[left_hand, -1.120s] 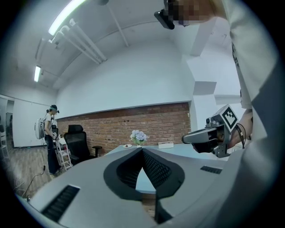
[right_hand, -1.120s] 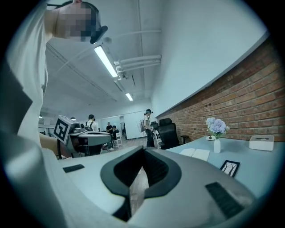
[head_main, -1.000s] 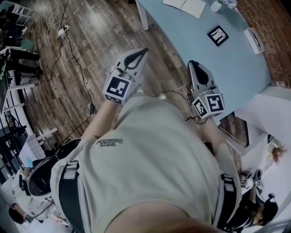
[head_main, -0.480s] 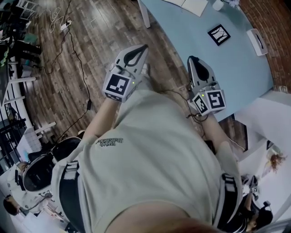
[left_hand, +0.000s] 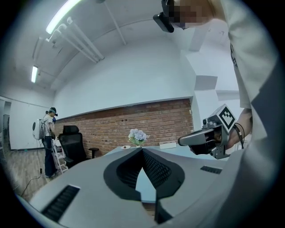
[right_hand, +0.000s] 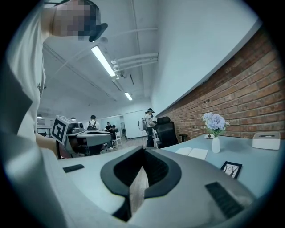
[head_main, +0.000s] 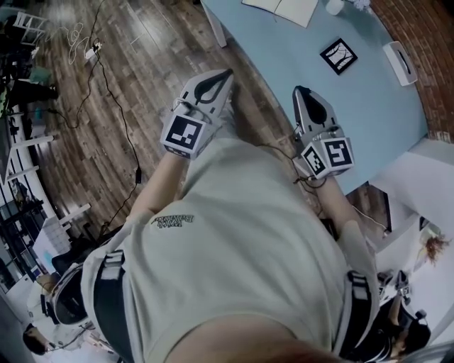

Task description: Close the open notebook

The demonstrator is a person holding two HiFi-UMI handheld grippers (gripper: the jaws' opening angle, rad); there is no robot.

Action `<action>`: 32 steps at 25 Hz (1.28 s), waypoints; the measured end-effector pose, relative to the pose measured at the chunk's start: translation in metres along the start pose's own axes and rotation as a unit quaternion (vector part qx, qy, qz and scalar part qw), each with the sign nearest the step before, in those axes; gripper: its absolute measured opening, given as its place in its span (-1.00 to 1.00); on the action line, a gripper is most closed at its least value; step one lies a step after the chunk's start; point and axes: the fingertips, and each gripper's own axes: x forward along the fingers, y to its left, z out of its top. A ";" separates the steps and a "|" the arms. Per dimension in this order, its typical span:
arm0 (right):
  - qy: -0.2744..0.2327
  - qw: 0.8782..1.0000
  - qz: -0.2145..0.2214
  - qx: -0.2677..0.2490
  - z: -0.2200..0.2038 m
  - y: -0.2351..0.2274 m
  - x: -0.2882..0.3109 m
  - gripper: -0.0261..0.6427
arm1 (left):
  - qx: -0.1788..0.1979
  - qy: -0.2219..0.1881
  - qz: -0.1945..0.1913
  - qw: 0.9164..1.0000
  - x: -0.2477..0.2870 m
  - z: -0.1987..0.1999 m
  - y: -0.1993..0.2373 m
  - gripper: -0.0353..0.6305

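1. Left tool: held out ahead of the person's shirt, above the wood floor. In its own view the two tips are pressed together, with nothing between them.
2. Right tool: at 3 o'clock of the left tool and apart from it, at the near edge of the light blue counter. In its own view the tips are likewise pressed together and hold nothing.
3. Notebook: lies open and flat at the far end of the counter, cut off by the 12 o'clock edge of the head view. It is at about 1 o'clock from the left tool and 12 o'clock from the right tool, well apart from both. In the right gripper view it shows at 3 o'clock of the tips, pages up.
4. Picture frame: flat on the counter at 1 o'clock of the right tool, between that tool and the notebook end.
5. Vase of flowers: upright, just at 3 o'clock of the notebook.
6. White tissue box: at 3 o'clock of the frame, near the brick wall.
7. Black cable: runs over the floor at 9 o'clock of the left tool.
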 end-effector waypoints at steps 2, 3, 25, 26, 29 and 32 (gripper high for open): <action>0.002 1.000 -0.006 0.002 0.000 -0.008 0.012 -0.92 | 0.008 -0.003 -0.008 1.000 0.014 0.002 0.011 -0.85; 0.003 1.000 -0.008 0.004 0.001 -0.013 0.020 -0.92 | 0.009 -0.003 -0.012 1.000 0.021 0.003 0.017 -0.86; 0.020 0.998 -0.060 0.006 0.051 -0.088 0.194 -0.91 | -0.010 0.006 -0.056 0.998 0.155 0.015 0.181 -0.86; 0.021 0.998 -0.063 0.006 0.052 -0.092 0.203 -0.92 | -0.011 0.005 -0.060 0.998 0.161 0.014 0.188 -0.86; 0.022 0.997 -0.071 0.005 0.059 -0.101 0.231 -0.91 | -0.003 0.007 -0.076 0.997 0.182 0.012 0.208 -0.86; 0.025 0.996 -0.081 0.001 0.066 -0.107 0.257 -0.91 | 0.002 0.009 -0.095 0.995 0.200 0.013 0.227 -0.86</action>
